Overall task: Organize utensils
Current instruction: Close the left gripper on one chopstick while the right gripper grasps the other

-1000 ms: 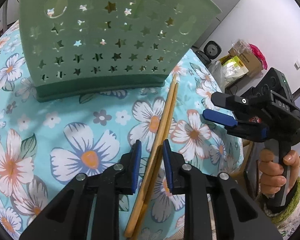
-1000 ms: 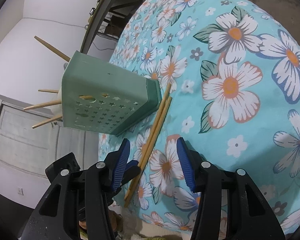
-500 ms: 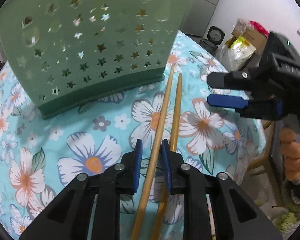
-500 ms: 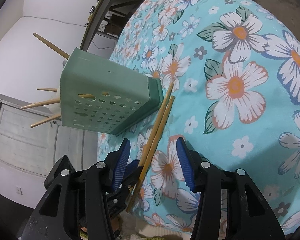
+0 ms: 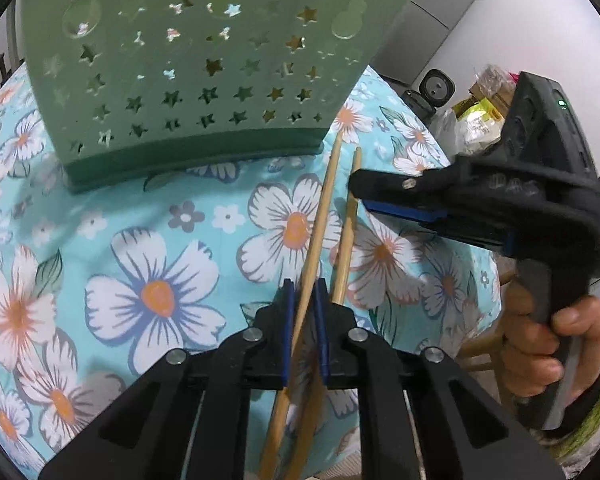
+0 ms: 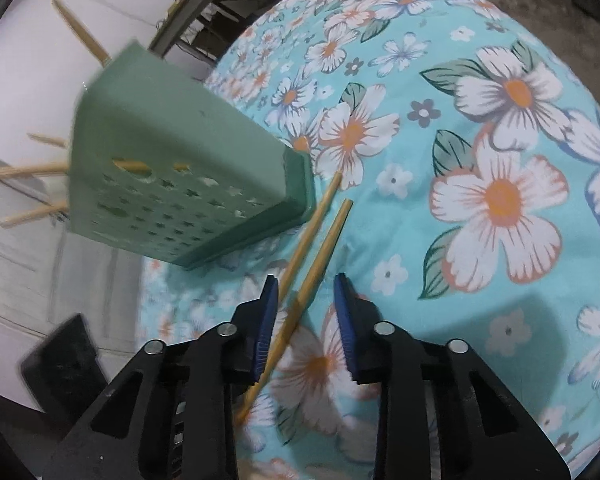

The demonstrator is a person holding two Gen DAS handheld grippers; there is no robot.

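Two wooden chopsticks lie on the floral tablecloth beside a green utensil holder [image 5: 204, 60] with star holes. My left gripper [image 5: 302, 308] is narrowed around the left chopstick [image 5: 320, 216], its blue pads close on both sides. The second chopstick [image 5: 348, 236] lies just right of it. My right gripper [image 6: 306, 308] is open over the chopsticks [image 6: 320, 236], both running between its fingers. It shows in the left wrist view [image 5: 404, 204] just right of the chopsticks. The holder [image 6: 160, 172] has several chopsticks [image 6: 28, 170] sticking out of its top.
The round table [image 6: 500, 160] has a turquoise flowered cloth; its edge curves close behind my grippers. Beyond it in the left wrist view are a grey cabinet [image 5: 432, 28] and boxes and bags [image 5: 484, 108] on the floor.
My left gripper has closed in on the left chopstick. My right gripper has moved in over the chopsticks, toward the holder.
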